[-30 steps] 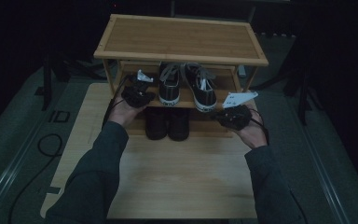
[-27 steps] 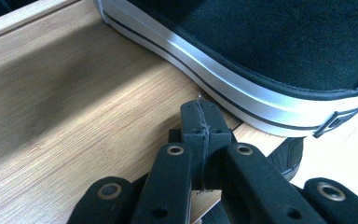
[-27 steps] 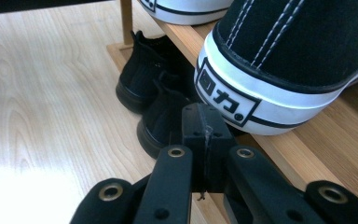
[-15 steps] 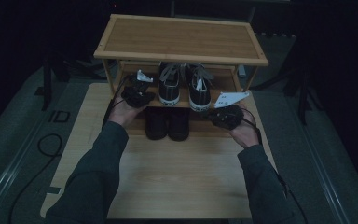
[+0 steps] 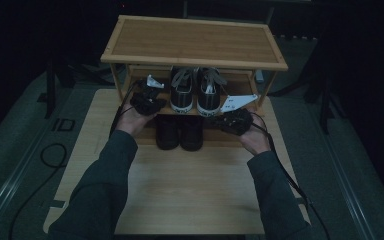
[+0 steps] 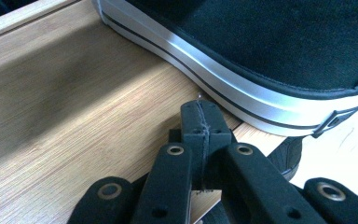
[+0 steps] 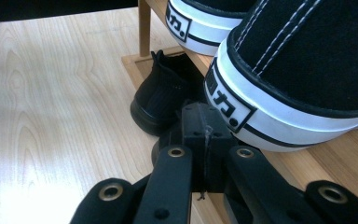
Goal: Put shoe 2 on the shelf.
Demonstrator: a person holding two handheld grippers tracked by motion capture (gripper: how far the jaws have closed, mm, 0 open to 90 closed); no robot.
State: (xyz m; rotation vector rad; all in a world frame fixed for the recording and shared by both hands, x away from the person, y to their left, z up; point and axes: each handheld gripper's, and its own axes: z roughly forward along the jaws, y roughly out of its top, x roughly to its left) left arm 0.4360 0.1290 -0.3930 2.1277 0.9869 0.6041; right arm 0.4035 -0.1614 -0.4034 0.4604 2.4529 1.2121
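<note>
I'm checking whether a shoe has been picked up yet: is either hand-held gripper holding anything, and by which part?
Nothing is held. The left hand-held gripper and the right hand-held gripper are both shut with nothing between the jaws, beside the sneakers on the rack's shelf.

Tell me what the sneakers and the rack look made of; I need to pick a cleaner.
Sneakers: uppers look like black canvas, matte and woven, with white stitching; the white sole band with a black stripe looks like smooth rubber. Rack: light wood, probably bamboo, with fine straight grain on the shelf and a low-sheen finish.
</note>
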